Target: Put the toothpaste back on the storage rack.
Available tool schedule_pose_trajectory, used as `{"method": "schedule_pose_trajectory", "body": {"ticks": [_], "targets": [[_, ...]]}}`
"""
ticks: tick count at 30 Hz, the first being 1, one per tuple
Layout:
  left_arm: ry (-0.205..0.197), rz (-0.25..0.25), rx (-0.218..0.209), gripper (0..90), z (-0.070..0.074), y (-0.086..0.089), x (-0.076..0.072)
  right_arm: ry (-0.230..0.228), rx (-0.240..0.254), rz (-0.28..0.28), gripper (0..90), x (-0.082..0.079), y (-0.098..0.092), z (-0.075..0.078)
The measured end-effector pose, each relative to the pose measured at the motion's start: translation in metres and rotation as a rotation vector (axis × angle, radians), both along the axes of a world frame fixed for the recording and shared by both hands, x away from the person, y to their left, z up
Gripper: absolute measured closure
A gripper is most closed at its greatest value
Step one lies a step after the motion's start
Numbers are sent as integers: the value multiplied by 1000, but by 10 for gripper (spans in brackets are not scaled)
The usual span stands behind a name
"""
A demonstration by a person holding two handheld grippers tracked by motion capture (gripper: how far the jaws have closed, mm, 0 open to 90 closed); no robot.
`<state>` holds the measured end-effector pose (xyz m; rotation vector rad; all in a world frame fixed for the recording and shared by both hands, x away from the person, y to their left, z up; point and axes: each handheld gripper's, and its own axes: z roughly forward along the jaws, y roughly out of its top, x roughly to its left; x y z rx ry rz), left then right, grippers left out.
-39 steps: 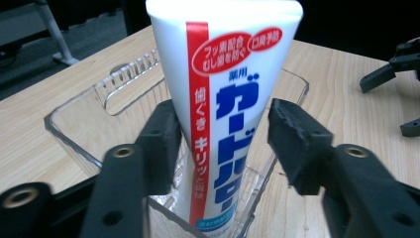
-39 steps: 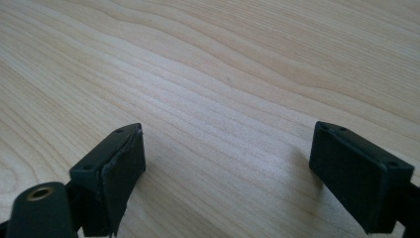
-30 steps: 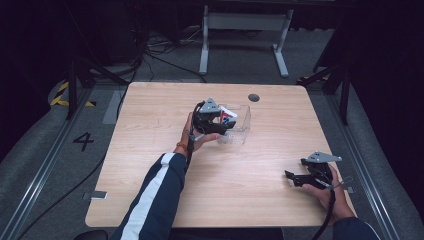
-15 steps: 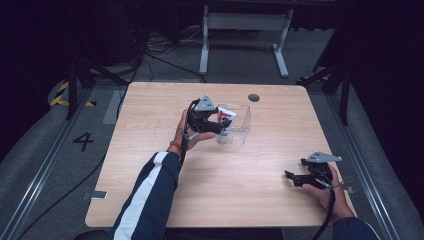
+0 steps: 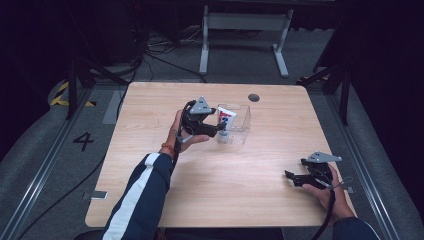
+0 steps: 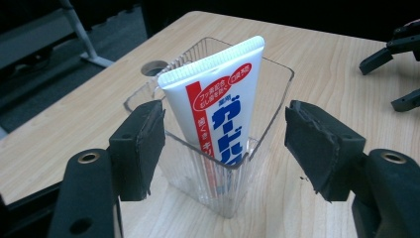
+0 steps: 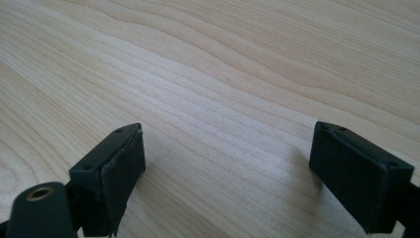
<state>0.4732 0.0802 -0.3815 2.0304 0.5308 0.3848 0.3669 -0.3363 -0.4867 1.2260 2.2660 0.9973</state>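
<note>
A white toothpaste tube (image 6: 218, 109) with red and blue print stands tilted in a clear ribbed plastic cup (image 6: 218, 178); the high view shows the same tube (image 5: 226, 119) and cup (image 5: 237, 127) at the table's middle. My left gripper (image 5: 218, 131) is open, just left of the cup. In the left gripper view its two pads (image 6: 138, 148) stand apart on either side of the cup's near corner, touching nothing. My right gripper (image 5: 292, 177) rests open low over the table at the front right, and between its pads (image 7: 111, 178) lies bare wood.
The light wooden table (image 5: 165, 110) has a round dark hole (image 5: 254, 97) near its back edge. A metal stand (image 5: 245, 22) and cables lie on the floor behind. The right gripper (image 6: 396, 74) shows far off in the left gripper view.
My left gripper has drawn back to the left, away from the cup, leaving the tube standing in it. The right gripper has not moved.
</note>
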Motion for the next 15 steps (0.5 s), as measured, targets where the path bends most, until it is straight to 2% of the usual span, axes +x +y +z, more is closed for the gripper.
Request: {"method": "schedule_pose_trajectory", "body": {"ticks": [3, 5, 9, 11, 15], "targets": [[-10, -5, 10, 328, 2, 4, -5, 0, 2, -1, 143, 0, 0, 0], [-16, -10, 45, 326, 3, 6, -9, 0, 1, -1, 143, 0, 0, 0], [-25, -4, 64, 326, 4, 13, -15, 0, 1, -1, 143, 0, 0, 0], [-37, -2, 96, 316, 4, 17, -19, 0, 1, -1, 143, 0, 0, 0], [-30, 1, 162, 297, -3, 24, -24, 1, 2, -1, 143, 0, 0, 0]]}}
